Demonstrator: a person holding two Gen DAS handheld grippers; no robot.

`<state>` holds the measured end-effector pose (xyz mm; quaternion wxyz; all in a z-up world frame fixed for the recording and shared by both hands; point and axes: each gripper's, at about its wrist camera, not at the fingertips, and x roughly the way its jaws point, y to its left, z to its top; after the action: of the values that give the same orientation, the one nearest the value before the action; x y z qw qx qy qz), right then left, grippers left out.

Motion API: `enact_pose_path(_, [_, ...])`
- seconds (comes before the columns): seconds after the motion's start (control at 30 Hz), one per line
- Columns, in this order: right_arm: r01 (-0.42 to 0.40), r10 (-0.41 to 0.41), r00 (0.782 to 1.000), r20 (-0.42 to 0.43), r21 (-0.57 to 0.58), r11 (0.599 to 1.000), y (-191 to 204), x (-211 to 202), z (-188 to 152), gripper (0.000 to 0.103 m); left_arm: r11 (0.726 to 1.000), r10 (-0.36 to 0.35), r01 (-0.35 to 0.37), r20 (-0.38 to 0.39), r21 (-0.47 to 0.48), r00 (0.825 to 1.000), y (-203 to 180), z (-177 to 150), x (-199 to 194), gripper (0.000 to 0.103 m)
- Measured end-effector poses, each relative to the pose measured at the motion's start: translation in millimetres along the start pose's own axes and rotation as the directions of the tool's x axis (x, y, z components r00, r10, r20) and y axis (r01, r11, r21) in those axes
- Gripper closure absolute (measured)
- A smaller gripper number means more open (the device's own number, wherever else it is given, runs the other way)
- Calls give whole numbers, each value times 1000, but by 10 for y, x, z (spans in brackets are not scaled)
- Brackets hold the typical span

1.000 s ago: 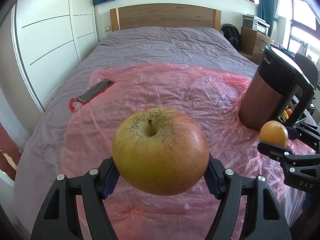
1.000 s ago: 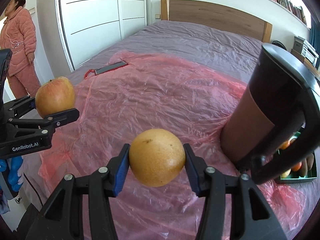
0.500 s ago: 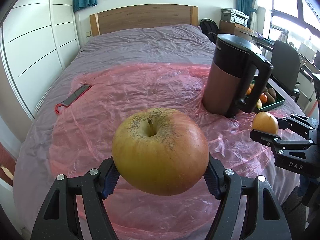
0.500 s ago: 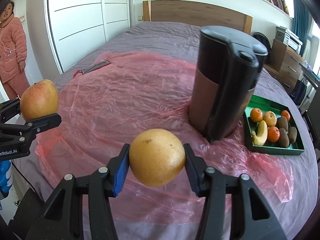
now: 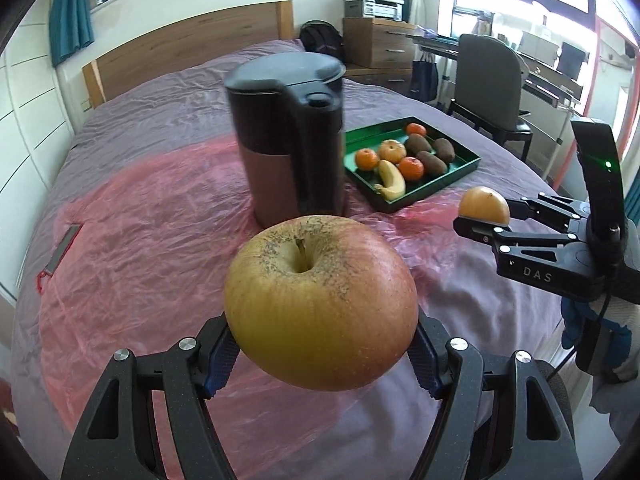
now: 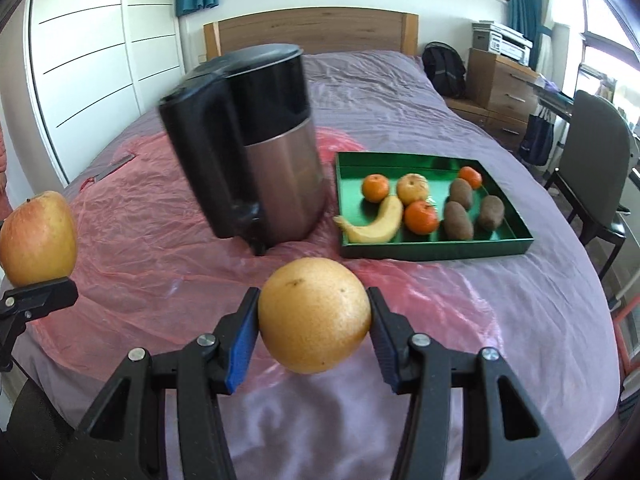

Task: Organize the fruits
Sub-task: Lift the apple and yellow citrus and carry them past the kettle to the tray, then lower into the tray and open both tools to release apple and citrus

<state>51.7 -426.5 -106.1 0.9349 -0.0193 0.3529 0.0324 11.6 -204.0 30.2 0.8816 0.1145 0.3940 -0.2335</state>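
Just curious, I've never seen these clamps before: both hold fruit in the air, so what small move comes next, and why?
Probably carry the right gripper, clamped on the round yellow-orange fruit, forward toward the green rectangular tray; it already holds other fruit.

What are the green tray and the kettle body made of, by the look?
Green tray: probably metal or glossy plastic; its inner walls mirror the fruit. Kettle: brushed metal lower body with soft vertical sheen, and a black, likely plastic, lid and handle.
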Motion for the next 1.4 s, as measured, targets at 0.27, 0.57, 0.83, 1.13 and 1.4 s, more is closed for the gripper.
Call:
enact_pose_path(0.27, [79, -82, 996, 22, 114, 990, -962, 117, 40, 39, 988, -100, 103, -27, 116, 995, -825, 524, 479, 35])
enact_pose_path(0.57, [105, -116, 991, 59, 171, 980, -1592, 584, 395, 40, 991, -70, 71, -9, 111, 997, -1070, 1182, 1159, 35])
enact_pose_path(0.83, [124, -135, 990, 45, 196, 973, -1903, 1220, 700, 39, 997, -23, 25, -28, 74, 999, -1046, 1496, 1839, 35])
enact_pose_path(1.13, [152, -157, 987, 18, 167, 974, -2069, 1714, 987, 39, 997, -34, 38, -52, 68, 998, -1137, 1542, 2281, 35])
enact_pose_path(1.4, [177, -181, 983, 8, 181, 968, -2218, 1919, 1180, 39, 999, 9, -7, -35, 36, 999, -1092, 1643, 2469, 35])
